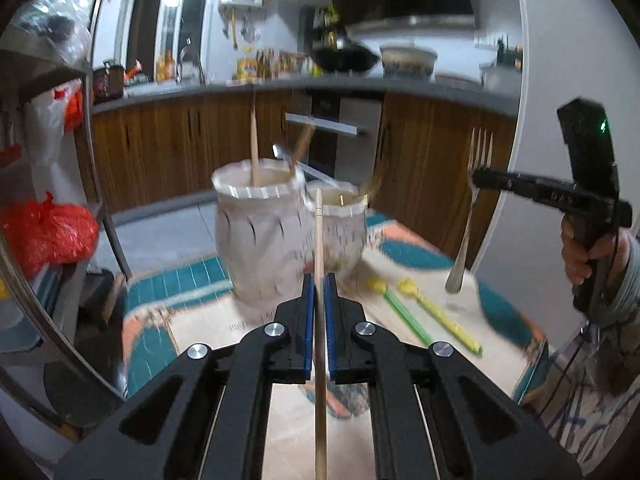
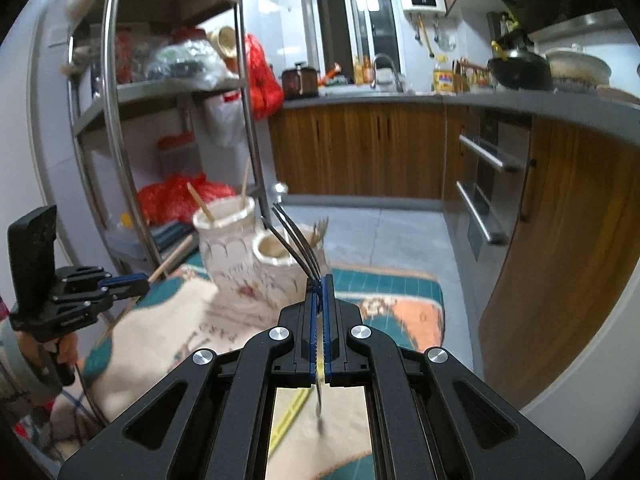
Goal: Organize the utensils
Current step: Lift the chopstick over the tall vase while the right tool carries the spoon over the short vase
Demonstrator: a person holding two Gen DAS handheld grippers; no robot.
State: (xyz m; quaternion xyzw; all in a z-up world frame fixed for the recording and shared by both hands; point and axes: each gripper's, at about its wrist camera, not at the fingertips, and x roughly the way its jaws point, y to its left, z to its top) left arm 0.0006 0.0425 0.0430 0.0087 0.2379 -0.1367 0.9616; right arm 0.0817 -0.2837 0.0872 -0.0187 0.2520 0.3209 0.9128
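My left gripper (image 1: 319, 280) is shut on a wooden chopstick (image 1: 319, 236) that points up toward two white ceramic holders. The taller holder (image 1: 260, 240) has two chopsticks (image 1: 253, 148) in it; the shorter holder (image 1: 344, 232) beside it holds a fork. My right gripper (image 2: 319, 282) is shut on a metal fork (image 2: 298, 242), tines up, held in the air right of the holders (image 2: 226, 240). The fork (image 1: 470, 208) and the right gripper (image 1: 480, 178) also show in the left wrist view. The left gripper (image 2: 144, 282) shows at the left of the right wrist view.
Two yellow and green plastic spoons (image 1: 432, 316) lie on the patterned tablecloth (image 1: 192, 280) right of the holders. A metal shelf rack (image 2: 116, 120) with red bags stands to the left. Wooden kitchen cabinets (image 2: 360, 148) and an oven lie beyond the table.
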